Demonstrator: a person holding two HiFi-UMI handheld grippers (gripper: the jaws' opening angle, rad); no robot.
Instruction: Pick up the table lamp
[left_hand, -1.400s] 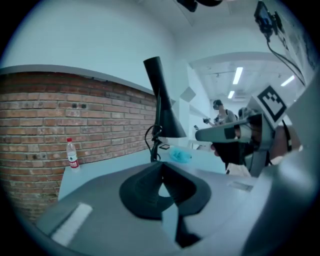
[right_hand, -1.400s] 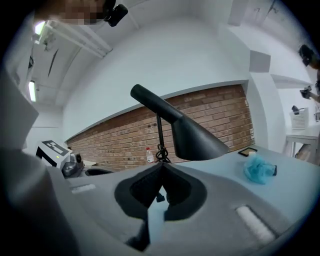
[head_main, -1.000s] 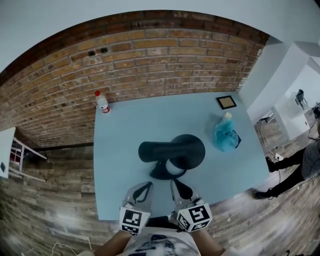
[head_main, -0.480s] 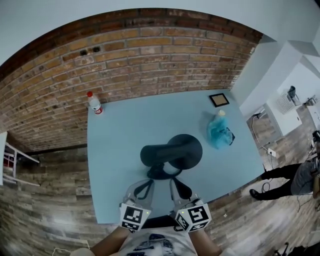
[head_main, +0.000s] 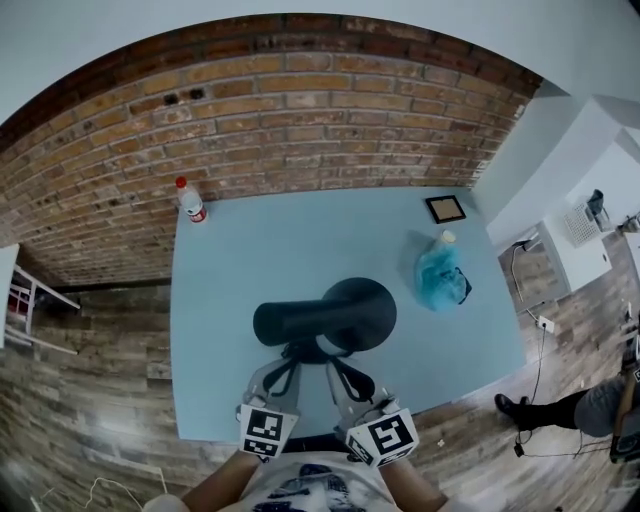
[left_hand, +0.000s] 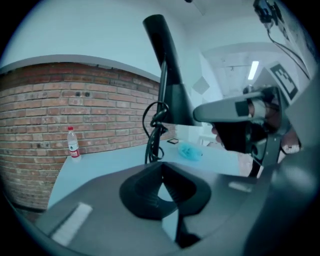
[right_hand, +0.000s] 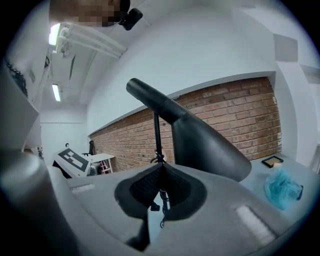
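Since a second ago the left gripper (head_main: 288, 366) has come a little closer to the table lamp (head_main: 345, 312). The black lamp stands on the light blue table (head_main: 230, 260), in the middle near the front edge. Both grippers are just in front of its base. The left one has its jaws together with nothing between them, and the right gripper (head_main: 338, 366) is also closed on nothing. Farther back, a bottle (head_main: 190, 200) stands by the brick wall (head_main: 300, 120), and a blue bag (head_main: 440, 280) lies at the right.
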